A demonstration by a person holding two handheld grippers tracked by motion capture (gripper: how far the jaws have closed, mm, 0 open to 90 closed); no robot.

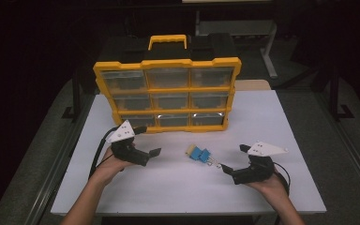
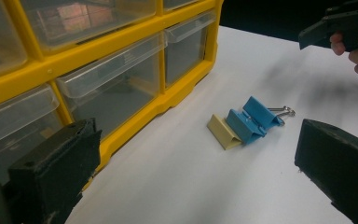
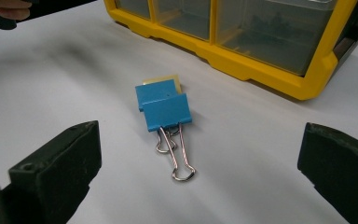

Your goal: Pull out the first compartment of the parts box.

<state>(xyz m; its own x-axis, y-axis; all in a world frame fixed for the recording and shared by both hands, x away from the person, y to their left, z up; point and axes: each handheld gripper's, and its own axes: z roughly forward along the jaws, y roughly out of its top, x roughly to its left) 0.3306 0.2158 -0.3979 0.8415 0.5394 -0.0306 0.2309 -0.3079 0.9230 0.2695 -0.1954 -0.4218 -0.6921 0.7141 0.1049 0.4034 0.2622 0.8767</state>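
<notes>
Two blue binder clips [image 1: 200, 154] [image 2: 252, 119] [image 3: 164, 108] lie together on the white table [image 1: 178, 187], with a pale yellow clip [image 1: 190, 149] [image 2: 223, 131] [image 3: 167, 79] touching their far side. Their wire handles [image 3: 175, 151] point toward my right gripper [image 1: 235, 160] [image 3: 200, 172], which stands open just short of them with nothing between its jaws. My left gripper [image 1: 149, 141] [image 2: 191, 168] is open too, to the left of the clips and close to the front of the yellow organizer [image 1: 166, 93] [image 2: 98, 74] [image 3: 242, 42].
The yellow organizer holds clear drawers in three rows and has a yellow handle [image 1: 168, 41] on top. It stands at the back middle of the table. Beyond the table the room is dark, with a table frame [image 1: 262, 42] behind.
</notes>
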